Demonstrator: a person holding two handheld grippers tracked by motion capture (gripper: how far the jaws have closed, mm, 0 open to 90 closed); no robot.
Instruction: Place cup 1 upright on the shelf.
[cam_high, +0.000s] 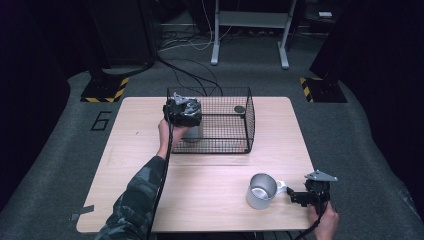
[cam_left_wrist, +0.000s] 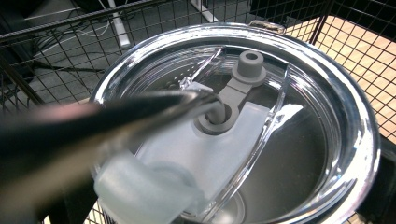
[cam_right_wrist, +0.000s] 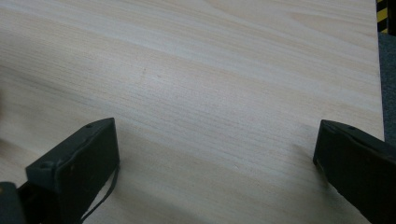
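We see a tumbler (cam_high: 191, 131) standing upright inside the wire basket (cam_high: 248, 120), in its left part, close to the left wall. From the left gripper view, its top is a clear lid (cam_left_wrist: 322, 93) with a shiny round rim, a grey plug (cam_left_wrist: 251, 65) on a short strap, and a frosted slider (cam_left_wrist: 215, 149) across the middle; the dark inside shows through. The left gripper (cam_high: 183, 111) sits right over the lid, held by the left hand (cam_high: 167, 131). Its jaws are a dark blur very close to the lens, lying across the lid and reaching the grey ring at the centre; we cannot tell whether they clench anything.

The basket mesh rises close around the tumbler, with its rim behind and to the right, so room there is tight; the rest of the basket holds a small dark disc (cam_high: 239, 109) at the back right.

Well apart, near the table's (cam_high: 210, 170) front edge, a metal mug (cam_high: 261, 190) stands with its handle toward the right gripper (cam_high: 300, 196). That gripper's jaws stand wide apart over bare wood, grasping nothing, close to the right edge
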